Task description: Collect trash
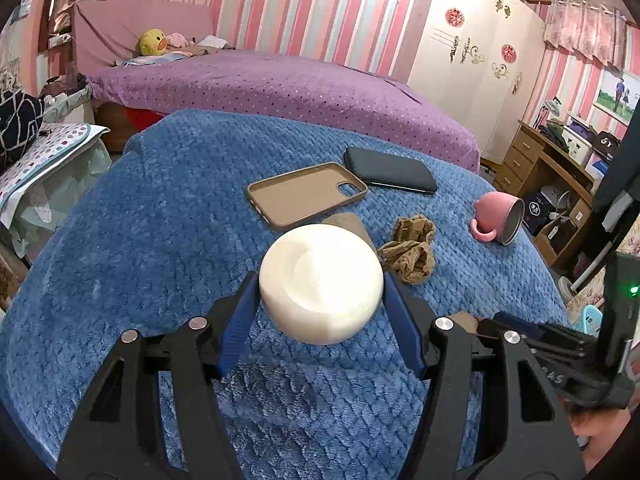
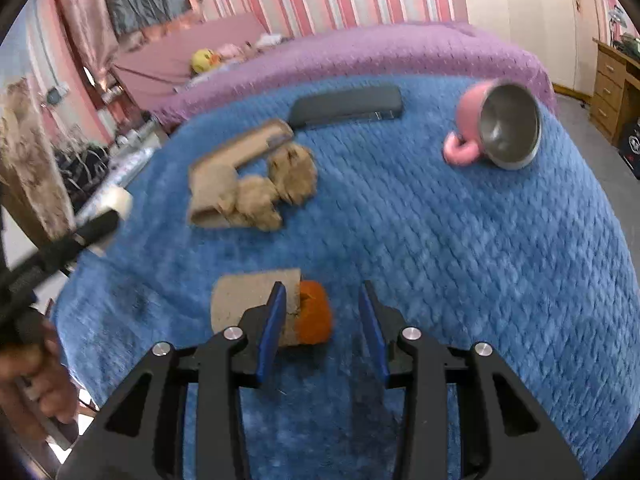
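My left gripper (image 1: 320, 284) is shut on a cream bowl (image 1: 320, 282), held above the blue blanket (image 1: 140, 240). Crumpled brown paper (image 1: 410, 250) lies just right of the bowl; it also shows in the right wrist view (image 2: 276, 190), beside a flat cardboard scrap (image 2: 212, 192). My right gripper (image 2: 322, 300) is open, low over the blanket. A cardboard piece (image 2: 248, 300) with an orange peel (image 2: 316, 316) lies at its left finger, the peel between the fingers. The left gripper with the bowl (image 2: 116, 204) shows at the left edge.
A tan phone case (image 1: 306, 192) and a black phone (image 1: 390, 170) lie at the far side of the blanket. A pink mug (image 2: 496, 126) lies on its side at the right. A purple bed (image 1: 280, 84) stands behind, a wooden desk (image 1: 536, 160) to the right.
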### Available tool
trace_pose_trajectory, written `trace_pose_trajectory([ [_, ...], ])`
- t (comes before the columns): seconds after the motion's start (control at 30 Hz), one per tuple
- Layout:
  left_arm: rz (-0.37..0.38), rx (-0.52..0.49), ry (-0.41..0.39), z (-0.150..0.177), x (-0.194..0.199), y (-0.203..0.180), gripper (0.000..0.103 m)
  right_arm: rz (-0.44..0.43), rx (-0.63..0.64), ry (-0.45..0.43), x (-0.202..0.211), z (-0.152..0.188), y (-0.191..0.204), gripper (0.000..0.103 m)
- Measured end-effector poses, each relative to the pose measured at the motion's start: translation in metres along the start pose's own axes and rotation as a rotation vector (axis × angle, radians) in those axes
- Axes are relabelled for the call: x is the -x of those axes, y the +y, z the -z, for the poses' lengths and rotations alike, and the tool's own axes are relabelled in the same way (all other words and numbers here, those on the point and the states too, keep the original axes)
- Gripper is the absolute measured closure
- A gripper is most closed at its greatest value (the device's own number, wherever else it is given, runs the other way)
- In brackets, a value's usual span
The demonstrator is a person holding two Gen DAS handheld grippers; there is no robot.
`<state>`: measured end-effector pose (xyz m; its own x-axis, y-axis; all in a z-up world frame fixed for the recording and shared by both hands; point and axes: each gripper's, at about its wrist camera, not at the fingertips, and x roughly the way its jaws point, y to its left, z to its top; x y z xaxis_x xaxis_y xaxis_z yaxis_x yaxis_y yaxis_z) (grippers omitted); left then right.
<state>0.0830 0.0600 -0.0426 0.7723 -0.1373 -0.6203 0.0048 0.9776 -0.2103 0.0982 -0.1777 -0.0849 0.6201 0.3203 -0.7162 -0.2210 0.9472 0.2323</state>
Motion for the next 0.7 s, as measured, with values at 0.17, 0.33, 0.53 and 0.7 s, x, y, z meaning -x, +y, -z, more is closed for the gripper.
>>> trace_pose_trajectory([
  [0.17, 0.0, -0.002, 0.0, 0.001, 0.0, -0.001, 0.042, -0.024, -0.013, -0.033, 0.012, -0.003, 0.001, 0.099],
  [0.33, 0.001, -0.002, -0.001, 0.001, -0.001, -0.001, 0.042, -0.017, -0.019, -0.09, 0.028, -0.007, 0.0, 0.1],
  [0.53, 0.002, -0.005, -0.003, 0.002, 0.0, -0.003, 0.042, 0.008, -0.04, -0.197, 0.054, -0.014, -0.005, 0.1],
  [0.7, 0.014, -0.013, -0.018, 0.0, 0.004, -0.01, 0.042, 0.036, -0.043, -0.246, 0.073, -0.016, -0.012, 0.1],
])
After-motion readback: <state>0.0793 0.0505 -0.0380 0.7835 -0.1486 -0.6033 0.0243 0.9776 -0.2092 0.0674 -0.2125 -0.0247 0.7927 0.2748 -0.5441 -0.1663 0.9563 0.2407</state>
